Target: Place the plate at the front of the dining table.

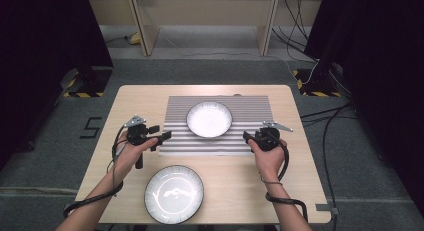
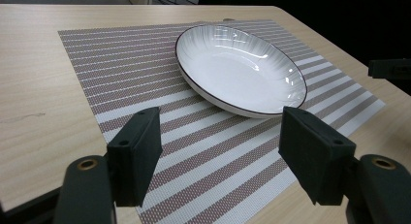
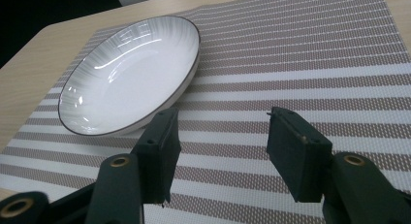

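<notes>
I hold my left gripper [image 1: 165, 137] at the mat's [image 1: 250, 108] 8 o'clock corner and my right gripper [image 1: 246, 136] at its 4 o'clock side, both with jaws spread apart and nothing between them. Each points inward at the white plate [image 1: 209, 119] that sits flat near the middle of the mat, so I judge I am set to take it from two sides. In the left gripper view the plate [image 2: 241, 71] lies ahead at 12 o'clock, apart from my jaws; in the right gripper view it [image 3: 131, 73] lies at 11 o'clock, its rim just beyond the left jaw. A second plate [image 1: 174, 194] sits at the table's [image 1: 300, 176] 6 o'clock edge, between my forearms. Bare mat surrounds the plate, leaving room to slide in low.
</notes>
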Motion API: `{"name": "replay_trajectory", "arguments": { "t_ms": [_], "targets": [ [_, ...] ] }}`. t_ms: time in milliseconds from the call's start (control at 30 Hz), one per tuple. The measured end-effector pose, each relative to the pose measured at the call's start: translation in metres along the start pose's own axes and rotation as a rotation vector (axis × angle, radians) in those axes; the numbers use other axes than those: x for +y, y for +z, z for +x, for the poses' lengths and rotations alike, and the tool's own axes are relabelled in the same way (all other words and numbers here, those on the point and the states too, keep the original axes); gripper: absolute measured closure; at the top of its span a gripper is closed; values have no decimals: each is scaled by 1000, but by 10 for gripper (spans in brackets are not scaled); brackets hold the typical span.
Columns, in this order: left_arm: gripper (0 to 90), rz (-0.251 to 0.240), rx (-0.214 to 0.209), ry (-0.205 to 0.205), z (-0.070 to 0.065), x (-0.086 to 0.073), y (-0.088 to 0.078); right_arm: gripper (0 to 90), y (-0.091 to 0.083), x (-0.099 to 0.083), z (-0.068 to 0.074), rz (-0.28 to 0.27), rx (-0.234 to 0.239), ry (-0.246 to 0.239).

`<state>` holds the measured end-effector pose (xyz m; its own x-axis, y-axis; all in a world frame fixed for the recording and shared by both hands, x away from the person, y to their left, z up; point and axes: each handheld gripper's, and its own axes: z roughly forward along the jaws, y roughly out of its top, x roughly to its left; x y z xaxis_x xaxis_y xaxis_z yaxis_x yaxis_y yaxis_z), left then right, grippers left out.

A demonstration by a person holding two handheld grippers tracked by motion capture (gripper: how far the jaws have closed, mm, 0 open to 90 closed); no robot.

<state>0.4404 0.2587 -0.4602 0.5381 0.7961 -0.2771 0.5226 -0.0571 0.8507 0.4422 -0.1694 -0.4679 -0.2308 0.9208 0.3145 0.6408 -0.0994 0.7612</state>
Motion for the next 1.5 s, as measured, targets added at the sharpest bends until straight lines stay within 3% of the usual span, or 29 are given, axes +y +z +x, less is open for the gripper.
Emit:
{"name": "replay_trajectory", "arguments": {
  "t_ms": [600,700,767,1000,1500],
  "targets": [
    [317,-23,20,-29,6,-26,-27,458,-21,-21,-13,-2,-23,1],
    [317,-23,33,-16,7,-29,-30,458,-25,-24,-15,-5,-25,0],
    [318,-33,35,-42,10,-32,-34,457,-27,-27,-19,-3,-29,5],
    [319,-30,64,-47,16,-42,-43,457,-39,-36,-30,-7,-50,15],
    [322,-41,103,-57,26,-53,-60,455,-62,-49,-37,-21,-69,9]
  ]
}}
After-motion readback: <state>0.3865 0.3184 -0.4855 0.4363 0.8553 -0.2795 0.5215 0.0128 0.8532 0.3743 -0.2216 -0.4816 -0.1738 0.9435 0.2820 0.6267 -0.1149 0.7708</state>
